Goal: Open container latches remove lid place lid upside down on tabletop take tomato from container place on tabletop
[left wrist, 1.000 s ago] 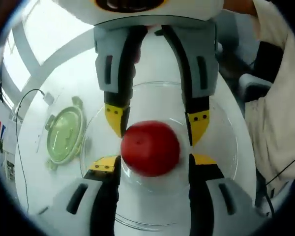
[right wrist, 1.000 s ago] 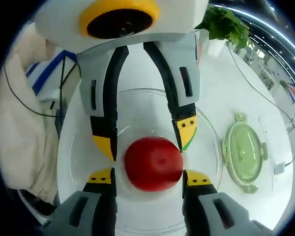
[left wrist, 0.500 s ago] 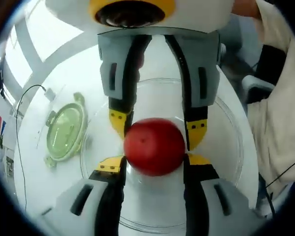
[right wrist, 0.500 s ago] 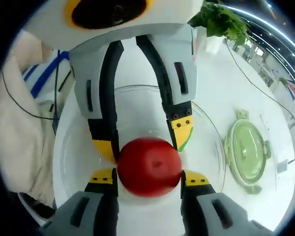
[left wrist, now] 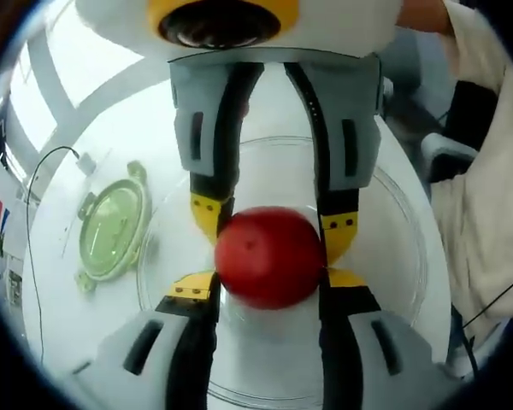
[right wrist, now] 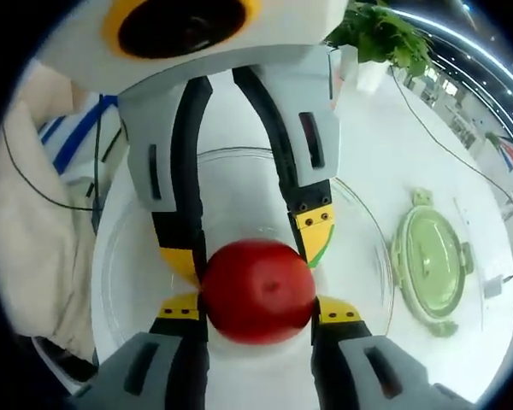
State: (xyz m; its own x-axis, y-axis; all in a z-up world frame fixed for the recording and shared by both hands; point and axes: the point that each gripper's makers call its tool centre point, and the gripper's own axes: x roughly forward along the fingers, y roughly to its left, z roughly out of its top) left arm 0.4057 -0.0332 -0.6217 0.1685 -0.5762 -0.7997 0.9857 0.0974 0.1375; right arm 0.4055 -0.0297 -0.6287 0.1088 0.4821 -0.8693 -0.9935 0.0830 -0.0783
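Observation:
A red tomato sits over the middle of a clear round container on the white tabletop. My left gripper rises from the bottom of the left gripper view, its yellow-tipped jaws pressed against both sides of the tomato. My right gripper meets it from the opposite side, jaws also against the tomato. Each shows in the other's view: the right gripper, the left gripper. The green-tinted lid lies flat on the table beside the container.
A person's pale clothing stands close to the table's edge by the container. Thin cables run across the tabletop past the lid. A green plant stands at the far side.
Both pairs of jaws have closed in from slightly apart onto the tomato. The tomato looks larger and a little higher in the right gripper view.

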